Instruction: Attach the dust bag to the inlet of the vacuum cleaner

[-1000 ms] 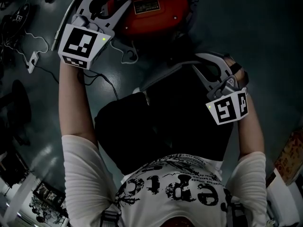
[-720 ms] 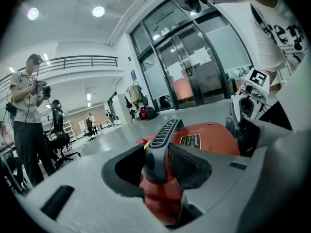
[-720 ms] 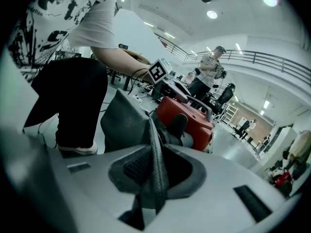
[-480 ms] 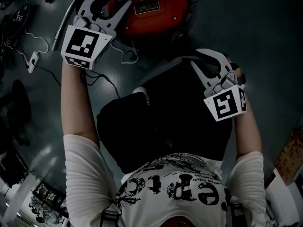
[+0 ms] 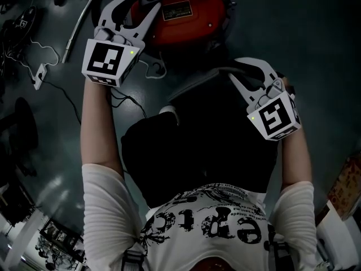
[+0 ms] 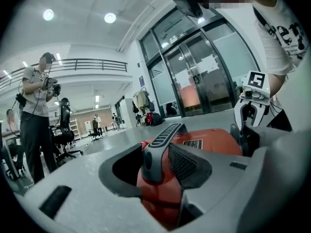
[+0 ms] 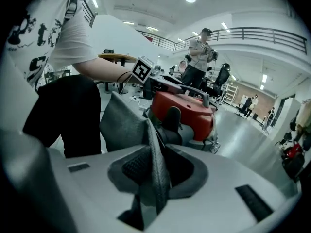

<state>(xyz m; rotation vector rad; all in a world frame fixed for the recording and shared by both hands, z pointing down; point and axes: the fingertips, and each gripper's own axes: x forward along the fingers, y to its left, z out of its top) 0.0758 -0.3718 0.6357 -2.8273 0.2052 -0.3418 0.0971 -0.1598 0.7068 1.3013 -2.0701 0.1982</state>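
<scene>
Grey fabric, nearest: the dust bag (image 7: 124, 123) hangs in front of the person's dark trousers, one edge rising into the right gripper (image 7: 154, 171).
Right jaws: pressed together on that folded edge of the dust bag, with cloth showing above and below the pads.
Right marker cube (image 5: 274, 117): sits at the rear of the right gripper, above the person's bare forearm.
Bag and vacuum: the dust bag lies on the person's side of the vacuum cleaner (image 5: 183, 18), near it; whether they touch cannot be told.
Dark rounded part (image 7: 172, 116): stands on the vacuum's near side just past the bag; whether it is the inlet cannot be told.
Left gripper (image 6: 158, 161): reaches further out, over the red body.
Left jaws: closed around the black ribbed handle (image 6: 163, 139), which runs between the two pads.
Floor (image 5: 299, 33): dark and glossy; the vacuum cleaner stands on it.
White cable (image 5: 34, 51): loops on the floor to the left, beside a metal tube (image 5: 80, 22).
Background: a standing person (image 6: 35, 115) holding grippers, and glass doors (image 6: 204, 81).
</scene>
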